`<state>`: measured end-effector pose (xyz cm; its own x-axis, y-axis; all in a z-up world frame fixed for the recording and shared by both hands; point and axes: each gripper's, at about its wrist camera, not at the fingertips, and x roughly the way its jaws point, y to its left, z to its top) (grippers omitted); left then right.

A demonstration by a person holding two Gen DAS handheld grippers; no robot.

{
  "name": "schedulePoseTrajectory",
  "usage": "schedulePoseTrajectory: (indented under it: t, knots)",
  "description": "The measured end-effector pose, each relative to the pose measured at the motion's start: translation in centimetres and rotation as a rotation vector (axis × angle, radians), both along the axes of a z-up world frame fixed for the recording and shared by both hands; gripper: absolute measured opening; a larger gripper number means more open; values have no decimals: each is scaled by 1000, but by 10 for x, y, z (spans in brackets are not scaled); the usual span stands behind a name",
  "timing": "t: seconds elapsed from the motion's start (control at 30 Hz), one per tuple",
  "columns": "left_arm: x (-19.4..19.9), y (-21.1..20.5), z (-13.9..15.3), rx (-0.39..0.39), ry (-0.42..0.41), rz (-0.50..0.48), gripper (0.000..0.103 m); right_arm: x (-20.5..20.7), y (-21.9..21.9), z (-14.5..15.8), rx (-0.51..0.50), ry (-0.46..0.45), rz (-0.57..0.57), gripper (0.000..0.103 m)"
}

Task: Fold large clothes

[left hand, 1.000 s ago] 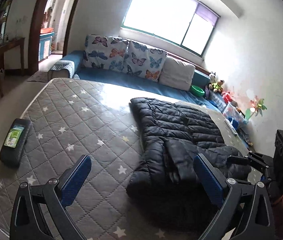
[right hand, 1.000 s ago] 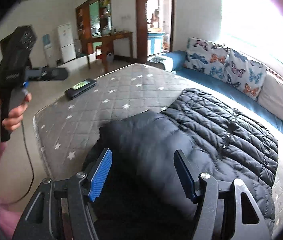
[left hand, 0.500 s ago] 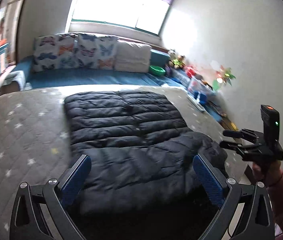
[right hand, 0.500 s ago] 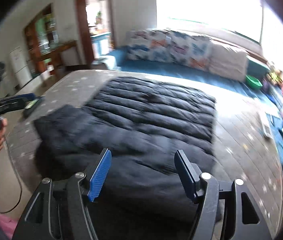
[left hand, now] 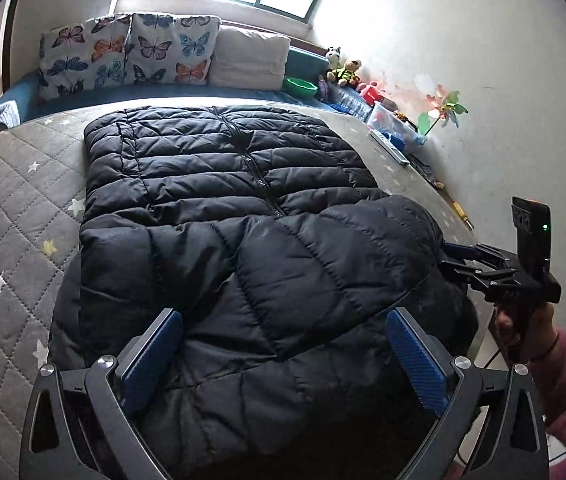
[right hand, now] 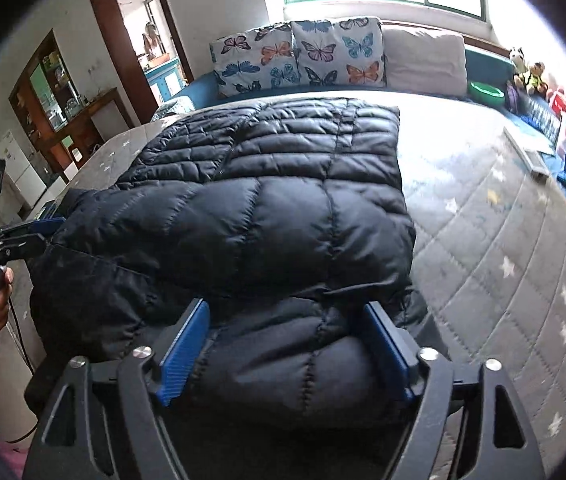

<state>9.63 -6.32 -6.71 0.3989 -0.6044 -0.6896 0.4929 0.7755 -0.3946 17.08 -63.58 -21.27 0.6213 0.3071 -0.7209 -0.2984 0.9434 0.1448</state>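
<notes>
- The right tongs (right hand: 283, 344) are standing wide apart, having just been opening; a thick fold of the black puffer jacket (left hand: 243, 216) is bulging between the blue pads (right hand: 183, 350), which look to be resting beside it rather than pinching it.
- The left tongs (left hand: 283, 352) are gaping too, straddling the near edge of the same jacket with nothing clamped.
- Compared with a second ago, both wrist views are now looking squarely along the jacket from its near end, where then it lay off to one side; my reading is that the person is lining up both tools on the near edge for the next fold.
- The jacket is lying on the star-quilted mattress (left hand: 11, 208), its near part already doubled over the quilted body, so folding seems partly done.
- Farther off, a green bowl (left hand: 302, 87) is sitting by the cushions; its contents cannot be made out.
- Against the wall a clear plastic bin (left hand: 393, 122) is holding coloured bits, too small to name.
</notes>
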Motion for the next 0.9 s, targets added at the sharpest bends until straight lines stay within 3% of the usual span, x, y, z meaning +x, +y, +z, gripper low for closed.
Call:
schedulePoseTrajectory:
  t: [0.13, 0.37, 0.53, 0.7, 0.8, 0.9]
  knots:
    - [4, -6, -22, 28, 31, 3, 103, -4, -2, -17, 0, -22, 8, 94]
    - [2, -18, -40, 93, -5, 5, 103, -6, -2, -24, -15, -33, 7, 95]
    - [4, -9, -34, 67, 16, -33, 103, -3, 0, 3, -45, -5, -7, 95]
    - [6, -9, -32, 71, 28, -34, 103, -6, 19, 54, -70, -139, 29, 95]
    - [3, -11, -31, 80, 7, -34, 103, 9, 35, 56, -80, -134, 60, 95]
    - [0, -10, -30, 83, 3, -31, 103, 30, 49, 35, -111, -74, 68, 95]
